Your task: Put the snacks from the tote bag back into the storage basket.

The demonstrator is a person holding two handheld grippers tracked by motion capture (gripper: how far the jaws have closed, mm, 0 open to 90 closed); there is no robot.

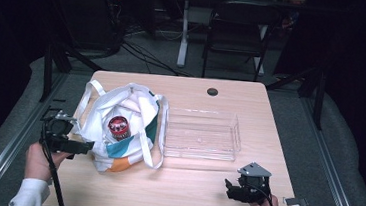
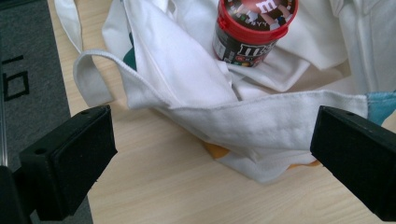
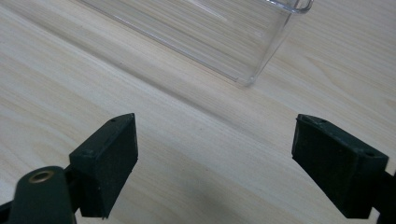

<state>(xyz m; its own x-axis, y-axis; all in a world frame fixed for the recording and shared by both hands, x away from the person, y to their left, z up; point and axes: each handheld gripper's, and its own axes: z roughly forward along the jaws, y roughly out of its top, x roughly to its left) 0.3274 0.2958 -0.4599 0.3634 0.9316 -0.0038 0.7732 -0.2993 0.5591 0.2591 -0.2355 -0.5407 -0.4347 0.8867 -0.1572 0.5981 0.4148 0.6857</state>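
Candy jar (image 1: 118,128) with a red lid stands upright inside the white tote bag (image 1: 135,110), its long axis vertical and its lid facing up, on the left half of the counter (image 1: 193,189). Left gripper (image 1: 74,146) sits at the bag's near-left edge with its jaws spread wide and holding nothing; in the left gripper view the jar (image 2: 252,29) lies beyond the jaws, past the bag's hem (image 2: 261,122). Right gripper (image 1: 231,190) rests near the counter's front right, jaws released, just short of the clear tray (image 1: 202,135).
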